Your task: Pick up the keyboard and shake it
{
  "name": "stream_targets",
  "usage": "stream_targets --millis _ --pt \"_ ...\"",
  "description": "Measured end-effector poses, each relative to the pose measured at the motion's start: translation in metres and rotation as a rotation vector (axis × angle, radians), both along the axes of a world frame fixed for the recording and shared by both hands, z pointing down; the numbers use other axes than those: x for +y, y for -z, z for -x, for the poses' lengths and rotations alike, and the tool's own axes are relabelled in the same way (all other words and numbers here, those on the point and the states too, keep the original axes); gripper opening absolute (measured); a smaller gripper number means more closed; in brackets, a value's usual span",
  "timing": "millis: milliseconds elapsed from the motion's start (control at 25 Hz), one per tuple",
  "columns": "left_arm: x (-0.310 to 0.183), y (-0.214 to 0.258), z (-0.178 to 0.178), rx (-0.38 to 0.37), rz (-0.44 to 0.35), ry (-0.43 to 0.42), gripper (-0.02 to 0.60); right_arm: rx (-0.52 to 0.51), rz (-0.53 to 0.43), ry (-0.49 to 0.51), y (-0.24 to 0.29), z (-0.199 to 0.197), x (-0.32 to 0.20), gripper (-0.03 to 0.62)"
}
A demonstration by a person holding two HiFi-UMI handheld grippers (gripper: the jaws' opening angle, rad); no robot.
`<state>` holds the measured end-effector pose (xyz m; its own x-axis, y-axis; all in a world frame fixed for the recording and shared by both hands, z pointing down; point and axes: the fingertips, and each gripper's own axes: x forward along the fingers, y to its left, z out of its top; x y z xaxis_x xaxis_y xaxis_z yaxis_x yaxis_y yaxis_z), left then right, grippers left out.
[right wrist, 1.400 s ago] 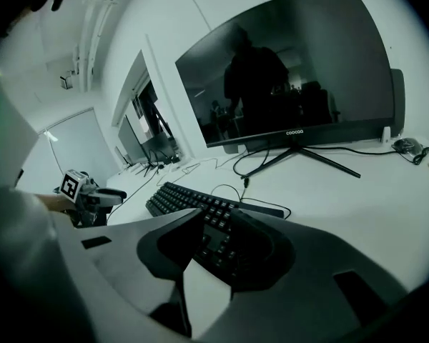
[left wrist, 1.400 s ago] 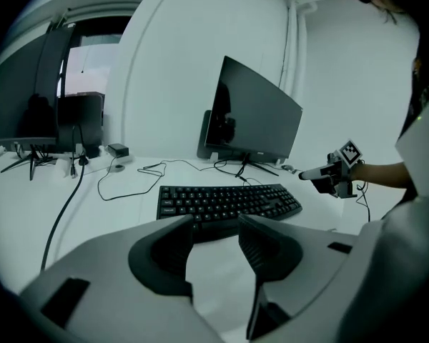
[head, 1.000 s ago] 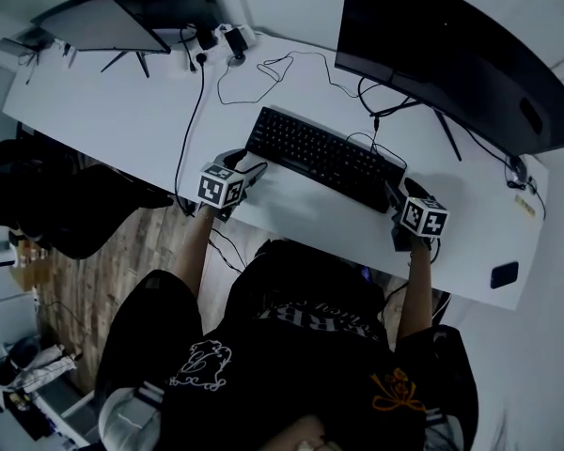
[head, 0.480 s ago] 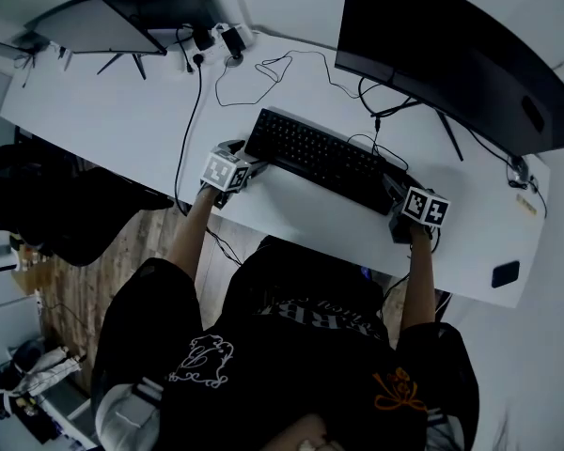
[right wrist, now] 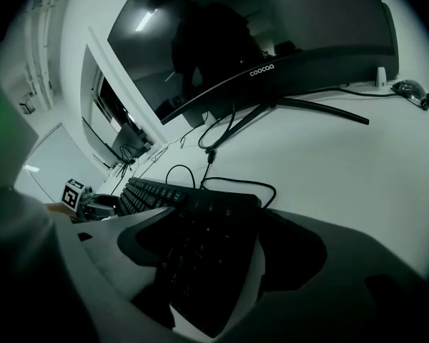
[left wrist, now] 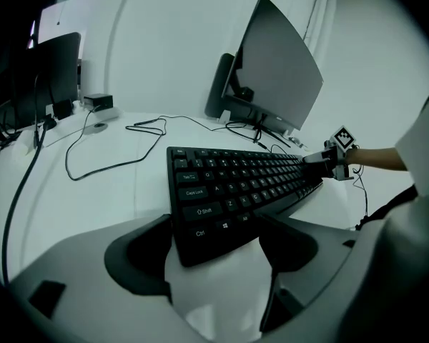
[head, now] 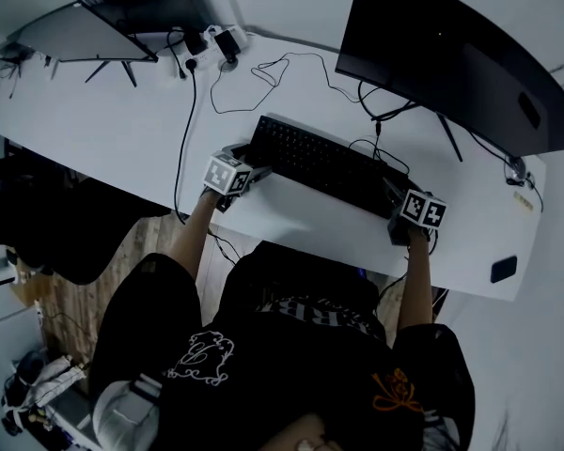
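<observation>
On the white desk (head: 122, 120) the black keyboard (head: 324, 163) lies flat, slanting before the big monitor (head: 451, 54), whose right end the frame cuts off. The left gripper (head: 247, 164) sits at the keyboard's left end and the right gripper (head: 396, 195) at its right end. From the head view each one's marker cube (head: 227, 174) covers the jaws, so nothing of the fit can be read there.

The left gripper view shows its jaws spread wide, having just been opening, with the keyboard's Ctrl corner between them. Bare desk shows beside one jaw; whether the other touches the keyboard's edge is hard to tell. The right gripper view shows the same: jaws wide apart, just opened, the keyboard's end between them and unclamped. The keys there are too dark to read.

A thin cable (head: 263, 71) loops behind the keyboard. At top left a second monitor (head: 103, 22) is mostly out of frame.
</observation>
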<state>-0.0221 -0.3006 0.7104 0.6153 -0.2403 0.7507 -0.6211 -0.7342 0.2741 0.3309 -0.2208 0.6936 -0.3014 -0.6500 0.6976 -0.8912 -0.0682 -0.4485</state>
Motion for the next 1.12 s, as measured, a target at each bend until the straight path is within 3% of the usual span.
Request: stream_targets --millis 160,360,640,1120 --pt "-0.002 0.000 0.001 0.046 -0.004 0.006 0.376 0.013 0.008 -0.001 -0.001 -0.001 0.000 0.351" --pt "-0.009 0.006 -0.003 0.139 0.042 0.156 0.375 0.016 0.018 -0.024 -0.001 -0.002 0.000 0.350" --pt "-0.008 0.006 0.000 0.140 0.025 0.183 0.373 -0.018 -0.063 -0.125 0.026 -0.008 -0.002 0.287" --pt "-0.021 0.028 -0.011 0.204 -0.028 0.203 0.367 0.082 -0.202 -0.078 0.088 -0.013 -0.010 0.279"
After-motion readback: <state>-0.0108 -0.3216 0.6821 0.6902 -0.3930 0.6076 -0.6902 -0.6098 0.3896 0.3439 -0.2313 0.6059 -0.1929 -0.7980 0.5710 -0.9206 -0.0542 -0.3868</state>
